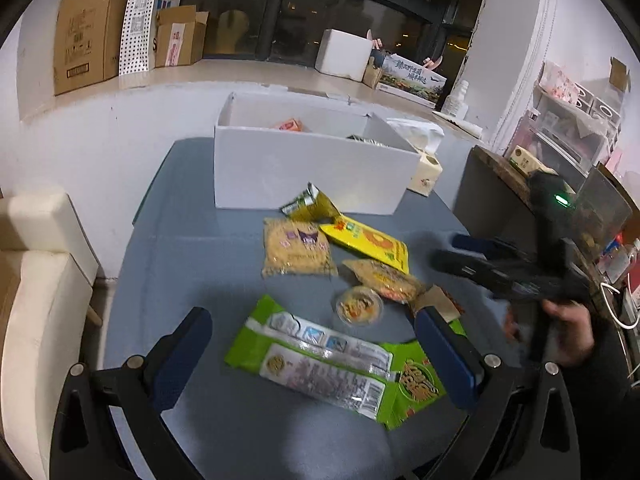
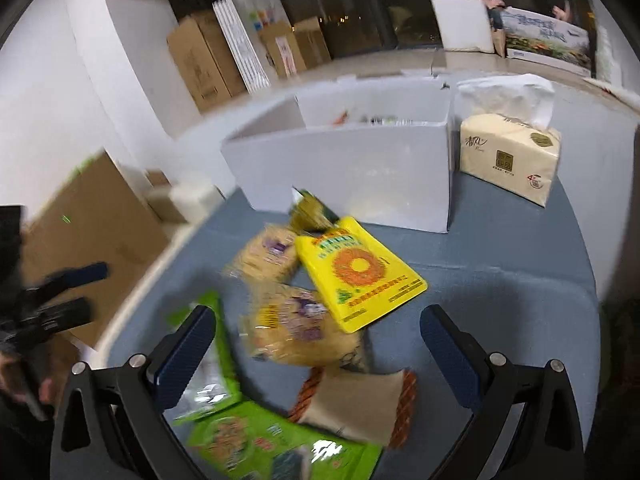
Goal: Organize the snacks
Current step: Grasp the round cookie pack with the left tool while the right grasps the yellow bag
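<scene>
Several snack packs lie on the blue-grey table (image 1: 192, 264). My left gripper (image 1: 316, 344) is open above a green pack (image 1: 316, 364) with a clear window; a small round cup (image 1: 359, 306) lies beyond it. A yellow pouch (image 1: 366, 242), two beige cracker bags (image 1: 298, 248) and a small olive packet (image 1: 310, 204) sit nearer the white box (image 1: 312, 168). My right gripper (image 2: 320, 336) is open over a beige bag (image 2: 304, 332), with the yellow pouch (image 2: 356, 272) ahead and a brown-edged pack (image 2: 360, 404) below. The white box (image 2: 348, 168) holds a few items.
A tissue pack (image 2: 510, 160) stands right of the box. A cream chair (image 1: 36, 280) is left of the table. Cardboard boxes (image 1: 88, 28) line the window ledge behind. In the left wrist view, the other gripper (image 1: 504, 268) and a hand (image 1: 568, 332) are at the right.
</scene>
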The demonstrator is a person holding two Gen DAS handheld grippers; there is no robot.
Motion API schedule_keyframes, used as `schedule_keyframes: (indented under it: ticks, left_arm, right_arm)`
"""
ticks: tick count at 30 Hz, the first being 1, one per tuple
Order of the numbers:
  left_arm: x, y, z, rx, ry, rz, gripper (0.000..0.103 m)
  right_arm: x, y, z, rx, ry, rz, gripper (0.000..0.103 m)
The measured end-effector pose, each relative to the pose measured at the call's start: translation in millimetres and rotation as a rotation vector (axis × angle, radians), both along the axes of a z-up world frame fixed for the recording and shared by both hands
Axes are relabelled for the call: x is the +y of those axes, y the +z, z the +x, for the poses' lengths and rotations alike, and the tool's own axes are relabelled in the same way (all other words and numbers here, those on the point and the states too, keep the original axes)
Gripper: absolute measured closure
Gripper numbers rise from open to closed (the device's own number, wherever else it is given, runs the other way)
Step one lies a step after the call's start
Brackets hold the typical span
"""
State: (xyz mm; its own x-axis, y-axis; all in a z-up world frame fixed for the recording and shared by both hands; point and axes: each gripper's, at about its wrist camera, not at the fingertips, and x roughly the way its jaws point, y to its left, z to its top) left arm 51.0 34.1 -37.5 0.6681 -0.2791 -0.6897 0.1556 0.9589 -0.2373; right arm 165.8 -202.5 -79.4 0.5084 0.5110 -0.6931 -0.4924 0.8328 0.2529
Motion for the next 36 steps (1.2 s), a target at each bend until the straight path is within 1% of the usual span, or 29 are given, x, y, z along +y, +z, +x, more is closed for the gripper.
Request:
schedule_keyframes:
  ticks: [2, 5, 6, 9, 11, 14, 15, 16, 17, 19, 20, 21, 22, 26, 27, 28, 31, 33, 36]
  left_arm:
    - [-1.2, -4.1, 1.3, 0.013, 0.009, 0.008, 0.0]
    - [-1.1, -8.4, 5.5, 0.027, 0.011, 0.001, 0.0]
    - [-1.8, -9.6, 6.4, 0.03, 0.011, 0.001, 0.0]
    - [-2.7, -14.0, 9.2, 0.043, 0.005, 0.005, 0.0]
    - [-2.9, -16.6, 10.4, 0.05, 0.003, 0.006, 0.0]
    - [-1.9, -18.7, 11.0, 0.052, 0.009, 0.011, 0.0]
    - [-1.3, -19.2, 12.0, 0.049, 0.011, 0.011, 0.0]
    - [-0.7, -20.0, 12.5, 0.048, 0.013, 0.008, 0.0]
    - [-0.7, -20.3, 12.8, 0.049, 0.015, 0.006, 0.0]
    - [-1.3, -22.2, 14.6, 0.055, 0.015, 0.004, 0.0]
    - [-1.9, -23.3, 15.4, 0.058, 0.016, 0.005, 0.0]
    - [-2.6, -23.8, 16.1, 0.058, 0.014, 0.006, 0.0]
    - [-3.6, -24.6, 16.9, 0.056, 0.011, 0.007, 0.0]
    - [-5.7, -27.2, 24.5, 0.059, 0.012, 0.025, 0.0]
    - [-6.3, -27.3, 27.4, 0.057, 0.012, 0.03, 0.0]
    - [-7.4, -27.6, 32.5, 0.056, 0.011, 0.034, 0.0]
    - [-12.8, -31.0, 55.6, 0.065, 0.005, 0.034, 0.0]
    - [-17.6, -35.9, 75.1, 0.087, 0.006, 0.033, 0.0]
    - [-31.2, -46.1, 108.9, 0.115, 0.014, 0.076, 0.0]
  right_arm:
    - [10.6, -7.9, 17.2, 0.008, 0.012, -0.037, 0.0]
    - [35.1, -18.9, 45.6, 0.001, 0.03, -0.158, 0.0]
    - [46.8, -24.0, 54.9, -0.002, 0.053, -0.214, 0.0]
    - [71.1, -37.6, 70.1, 0.002, 0.123, -0.319, 0.0]
    - [80.1, -44.9, 77.8, 0.012, 0.141, -0.363, 0.0]
    - [84.4, -55.9, 88.1, 0.037, 0.123, -0.429, 0.0]
    - [83.6, -58.8, 88.5, 0.046, 0.118, -0.43, 0.008]
    - [82.0, -57.8, 88.0, 0.043, 0.115, -0.409, 0.017]
    - [81.2, -56.6, 85.2, 0.038, 0.118, -0.401, 0.023]
    - [85.1, -53.9, 74.3, -0.004, 0.127, -0.437, 0.043]
    - [90.2, -52.5, 67.6, -0.032, 0.133, -0.475, 0.046]
    - [92.4, -50.9, 62.5, -0.054, 0.134, -0.504, 0.054]
    - [91.9, -48.2, 58.5, -0.067, 0.136, -0.507, 0.058]
    - [74.4, -29.4, 50.0, -0.087, 0.093, -0.432, 0.072]
    - [68.3, -21.2, 45.7, -0.095, 0.076, -0.403, 0.077]
    - [61.5, -12.2, 41.4, -0.099, 0.064, -0.361, 0.079]
    - [34.6, 11.6, 29.6, -0.108, 0.025, -0.251, 0.08]
    - [10.7, 25.9, 19.8, -0.078, 0.005, -0.126, 0.08]
    - [-13.9, 42.4, 3.3, -0.079, -0.032, -0.026, 0.08]
